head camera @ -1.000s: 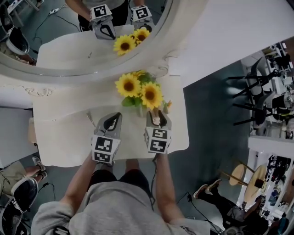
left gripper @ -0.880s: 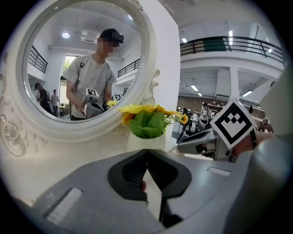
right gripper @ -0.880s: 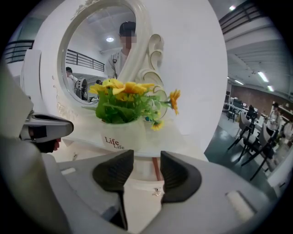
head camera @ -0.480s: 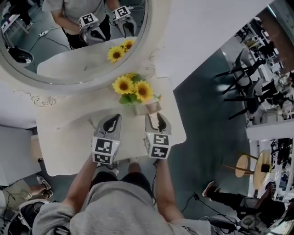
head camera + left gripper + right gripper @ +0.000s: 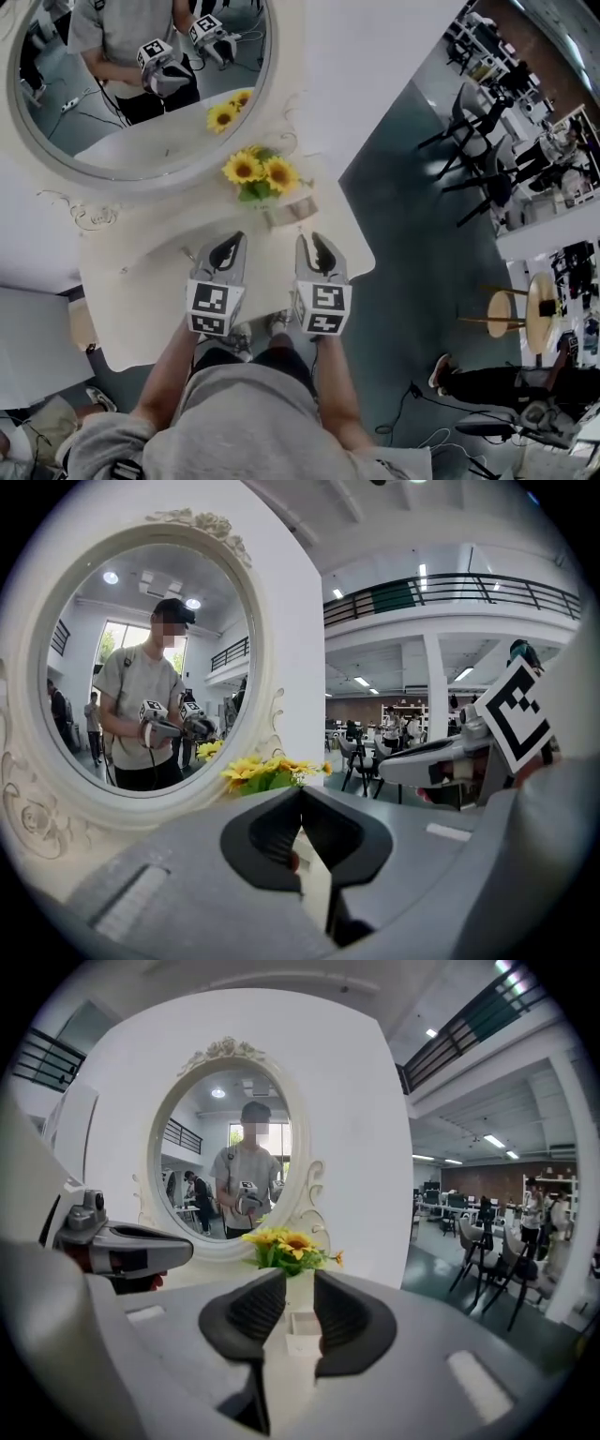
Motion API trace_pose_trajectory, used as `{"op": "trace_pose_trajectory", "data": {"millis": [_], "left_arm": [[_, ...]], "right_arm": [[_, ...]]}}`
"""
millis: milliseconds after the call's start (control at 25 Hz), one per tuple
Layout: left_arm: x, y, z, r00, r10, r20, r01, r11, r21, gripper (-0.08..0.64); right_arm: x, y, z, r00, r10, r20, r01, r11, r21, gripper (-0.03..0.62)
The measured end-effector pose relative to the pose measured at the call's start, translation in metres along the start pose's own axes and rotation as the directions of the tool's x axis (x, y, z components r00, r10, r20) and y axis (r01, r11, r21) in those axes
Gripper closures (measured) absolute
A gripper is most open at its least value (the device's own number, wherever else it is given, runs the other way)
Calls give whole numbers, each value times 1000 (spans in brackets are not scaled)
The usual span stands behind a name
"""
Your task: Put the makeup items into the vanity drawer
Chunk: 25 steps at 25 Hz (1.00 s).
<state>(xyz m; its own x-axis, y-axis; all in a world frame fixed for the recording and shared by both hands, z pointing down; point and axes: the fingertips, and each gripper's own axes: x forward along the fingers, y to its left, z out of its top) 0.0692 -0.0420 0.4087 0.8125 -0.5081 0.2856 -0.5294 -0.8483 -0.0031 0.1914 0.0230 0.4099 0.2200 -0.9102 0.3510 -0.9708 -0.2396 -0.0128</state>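
Both grippers hang side by side above the cream vanity top [image 5: 141,281], pointing at the oval mirror [image 5: 131,84]. My left gripper [image 5: 234,240] [image 5: 300,794] is shut with its tips touching. A small reddish speck shows deep between its jaws; I cannot tell what it is. My right gripper [image 5: 317,239] [image 5: 300,1283] is open and its jaws have just been closing, with nothing between them. Past its jaws a small open white box [image 5: 302,1324] [image 5: 292,212] sits on the vanity top. A thin stick-like item [image 5: 187,253] lies left of the left gripper. No drawer shows.
A bunch of sunflowers [image 5: 258,173] [image 5: 286,1246] stands at the foot of the mirror, right behind the white box. The vanity's right edge [image 5: 361,253] drops to grey floor. Chairs [image 5: 469,112] and a round stool [image 5: 502,314] stand farther right.
Both grippers have risen off the vanity top, which now looks smaller and farther below. The head view has swung, showing more floor at the right. The right jaws stand closer together.
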Motion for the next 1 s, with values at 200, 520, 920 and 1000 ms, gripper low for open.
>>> {"op": "trace_pose_trajectory", "data": {"millis": [200, 520, 920, 1000], "left_arm": [[-19, -4, 2, 1000, -13, 20, 12, 1000, 23, 549], [-41, -9, -2, 999, -24, 24, 24, 999, 31, 549], [-50, 8, -5, 1000, 15, 26, -16, 1000, 12, 549], [-53, 14, -5, 999, 32, 25, -32, 999, 12, 549]], "right_arm": [[-26, 17, 0, 998, -23, 62, 24, 1000, -10, 536], [-49, 37, -3, 995, -23, 98, 25, 999, -20, 586], [-39, 56, -1, 995, 30, 92, -25, 999, -47, 586], [-35, 62, -2, 995, 48, 83, -43, 997, -60, 587]]}}
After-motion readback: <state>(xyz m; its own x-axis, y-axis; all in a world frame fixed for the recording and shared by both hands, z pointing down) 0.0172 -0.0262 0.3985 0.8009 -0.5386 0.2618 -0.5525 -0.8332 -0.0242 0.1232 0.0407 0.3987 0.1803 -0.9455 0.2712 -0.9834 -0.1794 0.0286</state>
